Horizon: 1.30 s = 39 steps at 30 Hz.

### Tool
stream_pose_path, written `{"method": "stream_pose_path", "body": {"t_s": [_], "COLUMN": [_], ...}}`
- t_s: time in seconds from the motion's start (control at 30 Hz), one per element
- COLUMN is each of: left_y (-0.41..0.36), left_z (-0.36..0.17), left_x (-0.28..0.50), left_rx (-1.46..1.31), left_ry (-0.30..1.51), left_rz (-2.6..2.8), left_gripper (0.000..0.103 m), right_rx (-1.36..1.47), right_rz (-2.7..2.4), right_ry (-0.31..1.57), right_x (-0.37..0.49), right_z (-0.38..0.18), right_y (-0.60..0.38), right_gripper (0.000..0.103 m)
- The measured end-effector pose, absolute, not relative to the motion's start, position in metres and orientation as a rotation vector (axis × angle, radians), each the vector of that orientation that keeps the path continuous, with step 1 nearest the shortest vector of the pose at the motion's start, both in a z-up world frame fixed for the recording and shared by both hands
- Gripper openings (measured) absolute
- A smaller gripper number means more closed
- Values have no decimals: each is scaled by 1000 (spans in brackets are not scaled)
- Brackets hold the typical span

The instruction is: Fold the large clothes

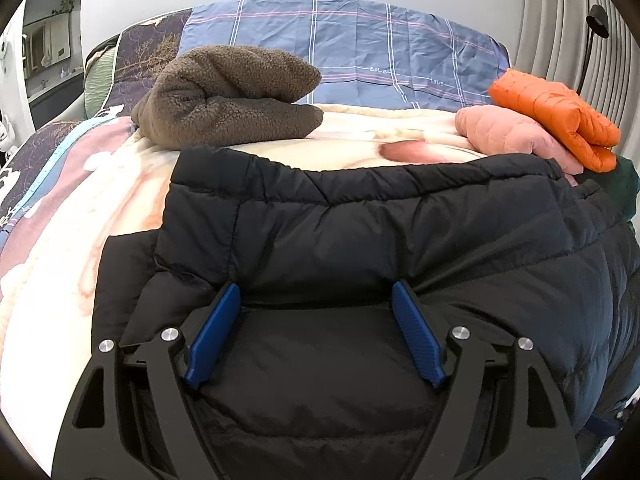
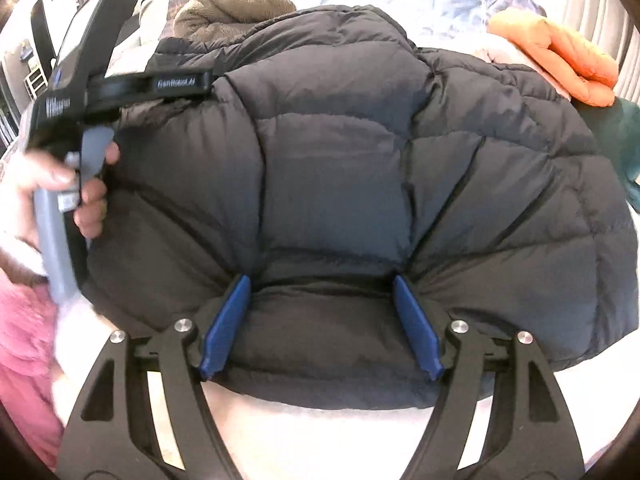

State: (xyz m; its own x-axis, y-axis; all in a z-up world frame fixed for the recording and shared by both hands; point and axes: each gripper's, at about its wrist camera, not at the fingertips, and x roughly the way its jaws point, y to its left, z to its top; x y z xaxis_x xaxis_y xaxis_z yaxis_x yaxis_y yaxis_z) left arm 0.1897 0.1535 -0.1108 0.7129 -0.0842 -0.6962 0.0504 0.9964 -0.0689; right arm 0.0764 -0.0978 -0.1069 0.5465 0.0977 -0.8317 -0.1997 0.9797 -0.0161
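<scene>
While the black puffer jacket [image 1: 360,240] lies across the bed's blanket [image 1: 80,248], both grippers press into it, jaws spread wide. The left gripper [image 1: 316,300] and right gripper [image 2: 320,292] each straddle padding; a brown fleece [image 1: 228,92] sits at eleven o'clock.

A black quilted puffer jacket [image 1: 400,248] lies spread on the bed [image 1: 60,240], bulky and creased, its padded panels puffed up. One side is folded over the body, and its stitched hem faces the headboard end.
</scene>
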Motion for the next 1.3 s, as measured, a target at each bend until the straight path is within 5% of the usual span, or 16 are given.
{"method": "stream_pose_path", "body": {"t_s": [0.27,0.47,0.9,1.03,1.3], "left_y": [156,159,160,169,237], "left_z": [-111,-110,-108,-99,-87], "left_x": [191,192,190,185,178], "left_rx": [-61,-80,-82,-135,-246], "left_ry": [778,781,772,759,759], "left_rz": [-80,-92,-101,-113,83], "left_gripper": [79,82,84,84,85], "right_rx": [-48,-62,-108,-5,1], "right_rz": [136,113,117,98,121], "right_ry": [776,923,790,941,901], "right_x": [147,213,221,263,262], "right_z": [-40,-114,-53,-99,-112], "right_y": [-107,-105,-91,-103,-111], "right_gripper": [78,88,85,94,95]}}
